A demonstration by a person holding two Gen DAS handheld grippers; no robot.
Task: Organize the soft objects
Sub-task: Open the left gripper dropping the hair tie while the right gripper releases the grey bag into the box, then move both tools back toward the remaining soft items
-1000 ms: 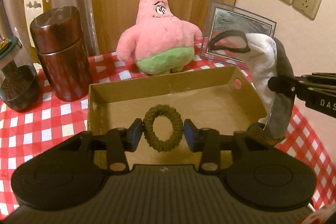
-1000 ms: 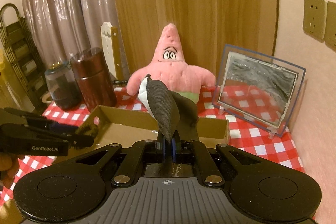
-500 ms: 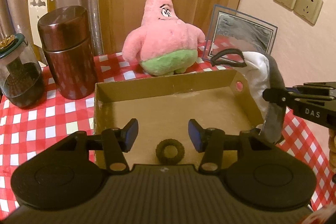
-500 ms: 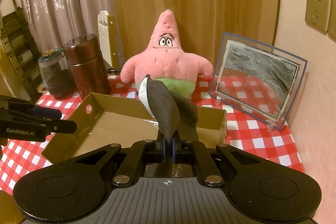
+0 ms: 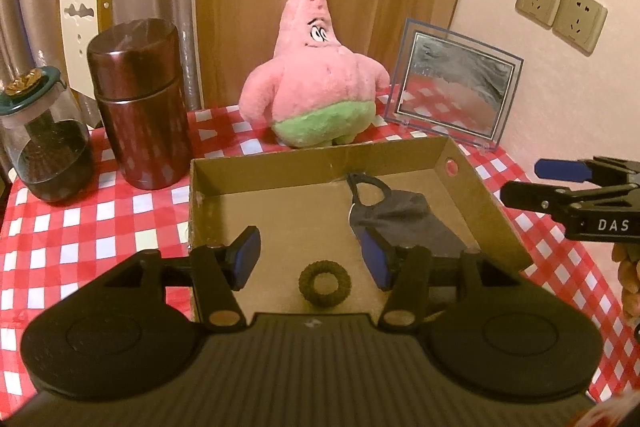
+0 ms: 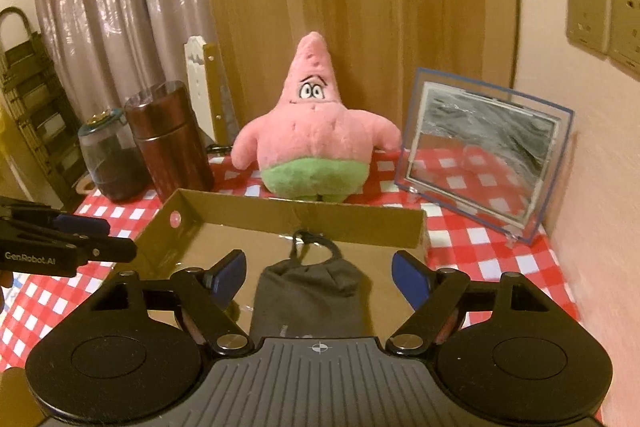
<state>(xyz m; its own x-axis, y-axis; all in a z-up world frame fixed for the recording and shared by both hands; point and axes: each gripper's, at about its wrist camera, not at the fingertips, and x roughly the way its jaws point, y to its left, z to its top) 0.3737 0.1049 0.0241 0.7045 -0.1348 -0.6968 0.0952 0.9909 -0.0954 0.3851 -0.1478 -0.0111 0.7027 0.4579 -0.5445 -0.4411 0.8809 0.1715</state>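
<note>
A shallow cardboard box [image 5: 320,155] [image 6: 304,215] sits on the red checked cloth. A dark green hair scrunchie [image 5: 325,283] lies on the box floor near its front edge. A dark grey face mask [image 5: 400,215] [image 6: 312,291] with ear loops lies flat in the box. My left gripper [image 5: 312,259] is open and empty above the scrunchie. My right gripper [image 6: 320,275] is open and empty above the mask; it also shows at the right edge of the left wrist view [image 5: 560,183]. A pink star plush [image 5: 316,75] [image 6: 312,135] stands behind the box.
A brown metal canister [image 5: 140,103] [image 6: 168,139] and a glass jar [image 5: 44,143] [image 6: 112,159] stand at the left. A clear photo frame [image 5: 452,87] [image 6: 480,155] leans at the back right by the wall. Wall sockets [image 5: 560,11] are at the right.
The left gripper opened and dropped the scrunchie into the box, then pulled back. The right gripper opened and the mask it held upright now lies flat in the box.
</note>
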